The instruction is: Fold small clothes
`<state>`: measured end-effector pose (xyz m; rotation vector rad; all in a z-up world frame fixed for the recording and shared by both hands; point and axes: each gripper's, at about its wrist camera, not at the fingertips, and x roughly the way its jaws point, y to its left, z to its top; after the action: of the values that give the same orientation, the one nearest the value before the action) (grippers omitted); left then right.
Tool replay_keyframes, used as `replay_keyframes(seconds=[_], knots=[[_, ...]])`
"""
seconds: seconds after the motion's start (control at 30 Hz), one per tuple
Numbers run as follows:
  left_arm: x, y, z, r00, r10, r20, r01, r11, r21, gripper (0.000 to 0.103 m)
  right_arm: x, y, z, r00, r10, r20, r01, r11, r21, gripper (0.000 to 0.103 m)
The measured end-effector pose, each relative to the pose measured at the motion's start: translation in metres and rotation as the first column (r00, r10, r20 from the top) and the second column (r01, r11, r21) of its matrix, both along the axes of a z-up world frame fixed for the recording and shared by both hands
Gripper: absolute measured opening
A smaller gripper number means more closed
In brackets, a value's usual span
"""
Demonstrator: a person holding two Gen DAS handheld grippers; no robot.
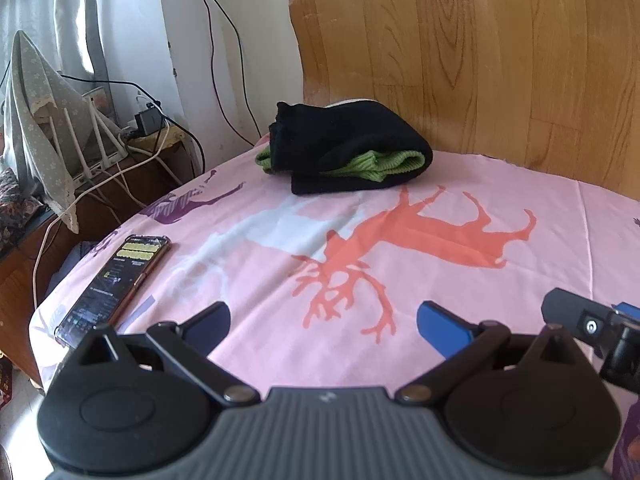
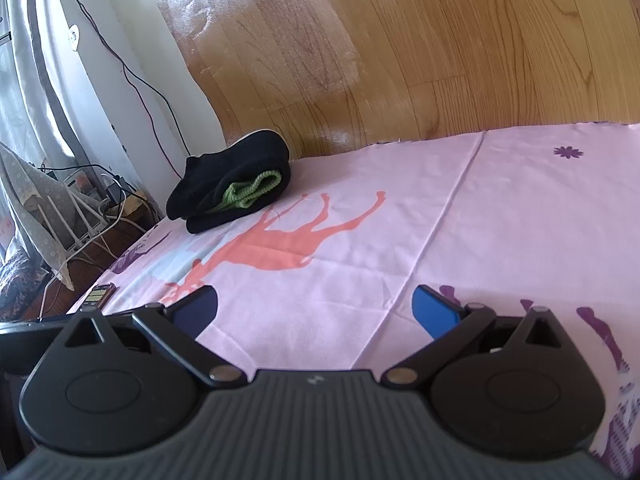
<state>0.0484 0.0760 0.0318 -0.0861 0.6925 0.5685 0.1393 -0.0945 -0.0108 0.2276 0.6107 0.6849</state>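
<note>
Left gripper (image 1: 323, 322) hovers over the sheet (image 1: 520, 300), blue flat pads spread wide, nothing between them. Right gripper (image 2: 315, 312) likewise spread and empty, low over the same sheet. Sheet is smooth pink cotton with a coral deer print (image 1: 404, 236), purple motifs and a pressed crease. Folded garment (image 1: 348, 148) sits at the far edge near the wood-grain headboard (image 1: 500, 60), well apart from both grippers: a soft, matte black bundle, rounded at the fold, with green ribbed knit showing inside, possibly a cuff. Phone (image 1: 116, 288), glossy and screen lit, lies flat at the sheet's left edge. Part of the right gripper's black body shows at right in the left view.
</note>
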Motion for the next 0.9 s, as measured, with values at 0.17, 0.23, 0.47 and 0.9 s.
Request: replay_keyframes(seconds=[0.17, 0.23, 0.47, 0.9], knots=[[0.001, -0.006, -0.002, 0.999, -0.029, -0.018, 0.028, 0.999, -0.03, 0.103, 0.002, -0.004, 0.0, 1.0, -0.018, -0.007, 0.018, 1.0, 0.009, 0.103], [0.0, -0.009, -0.002, 0.999, -0.041, -0.022, 0.04, 0.998, -0.039, 0.103, 0.004, -0.006, 0.0, 0.999, -0.031, -0.014, 0.031, 0.999, 0.014, 0.103], [0.001, -0.018, -0.003, 0.997, -0.073, -0.031, 0.072, 0.996, -0.053, 0.103, 0.006, -0.009, 0.0, 0.999, -0.037, -0.022, 0.038, 0.999, 0.014, 0.103], [0.004, -0.019, -0.006, 0.996, -0.074, -0.052, 0.071, 0.996, -0.059, 0.103, 0.006, -0.009, 0.001, 0.999, -0.037, -0.02, 0.037, 0.999, 0.011, 0.103]])
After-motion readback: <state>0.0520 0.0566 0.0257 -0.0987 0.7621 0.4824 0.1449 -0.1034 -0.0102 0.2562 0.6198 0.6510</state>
